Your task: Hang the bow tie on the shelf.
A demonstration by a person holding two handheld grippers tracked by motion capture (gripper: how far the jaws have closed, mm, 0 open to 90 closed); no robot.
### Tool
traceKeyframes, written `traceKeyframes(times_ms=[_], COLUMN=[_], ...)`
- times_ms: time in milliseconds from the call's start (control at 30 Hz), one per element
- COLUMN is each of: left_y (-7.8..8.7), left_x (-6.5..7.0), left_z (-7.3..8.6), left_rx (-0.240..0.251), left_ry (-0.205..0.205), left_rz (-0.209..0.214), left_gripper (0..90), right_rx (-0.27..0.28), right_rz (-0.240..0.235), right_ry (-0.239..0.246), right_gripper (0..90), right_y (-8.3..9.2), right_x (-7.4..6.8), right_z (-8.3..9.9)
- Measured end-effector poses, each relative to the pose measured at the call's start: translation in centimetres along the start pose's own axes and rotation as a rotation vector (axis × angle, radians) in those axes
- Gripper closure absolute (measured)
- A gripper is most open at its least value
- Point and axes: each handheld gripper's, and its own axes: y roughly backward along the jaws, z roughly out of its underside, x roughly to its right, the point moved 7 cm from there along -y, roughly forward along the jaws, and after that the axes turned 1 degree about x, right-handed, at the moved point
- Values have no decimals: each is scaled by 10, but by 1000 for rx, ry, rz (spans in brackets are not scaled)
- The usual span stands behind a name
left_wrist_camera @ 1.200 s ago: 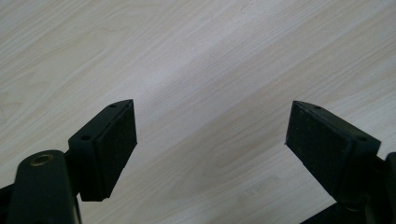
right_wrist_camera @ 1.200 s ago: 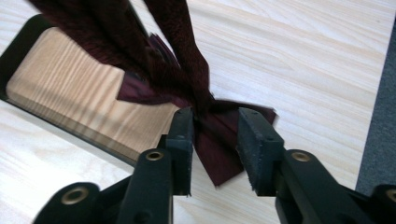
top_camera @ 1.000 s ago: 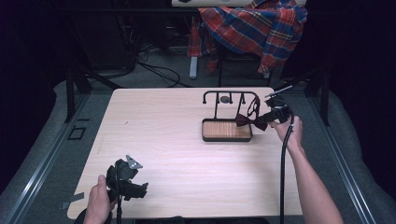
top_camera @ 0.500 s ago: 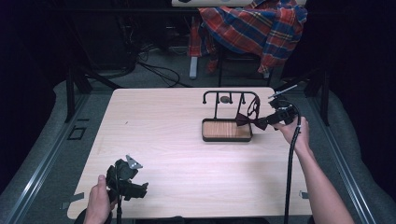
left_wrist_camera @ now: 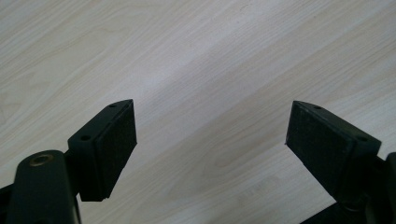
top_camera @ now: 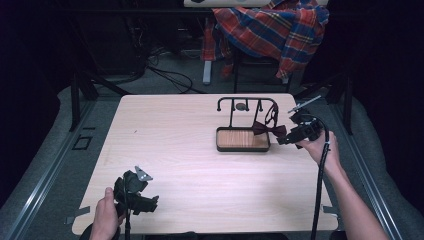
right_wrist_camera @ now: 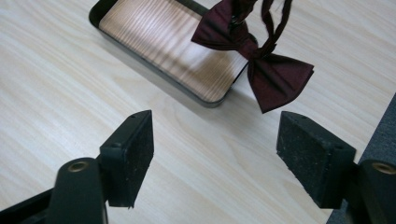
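A dark red bow tie hangs by its strap from the right end of a black wire rack. The rack rises from a black-rimmed tray with a wooden floor. My right gripper stands open just right of the bow tie, nothing between its jaws, the tie a little beyond them. My left gripper is open over bare table near the front left edge, held in a hand.
The light wood table has its right edge close to the right gripper. A plaid cloth is draped over a chair behind the table. Cables lie on the floor at the back. A small round object hangs on the rack.
The right gripper has drawn back slightly to the right from the bow tie, which stays hanging on the rack. The left gripper has not moved.
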Motion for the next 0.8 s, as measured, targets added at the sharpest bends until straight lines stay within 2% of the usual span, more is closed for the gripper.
traceKeyframes(times_ms=[233, 333, 467, 733, 800], left_y=[0, 0, 0, 0, 0], left_x=[0, 0, 1, 1, 1], left_z=[0, 0, 0, 0, 0], left_rx=[0, 0, 1, -2, -3], left_ry=[0, -1, 0, -5, -4], left_rz=[0, 0, -3, -4, -3], left_gripper=[164, 164, 164, 164, 164], right_rx=[-30, -44, -25, -73, -82], right_rz=[-24, -18, -28, -21, -32], right_ry=[34, 49, 47, 75, 80], right_gripper=[212, 190, 161, 142, 139], right_y=[3, 3, -1, -8, -10], right_x=[-13, -16, -22, -27, -29], right_z=[12, 18, 25, 46, 53])
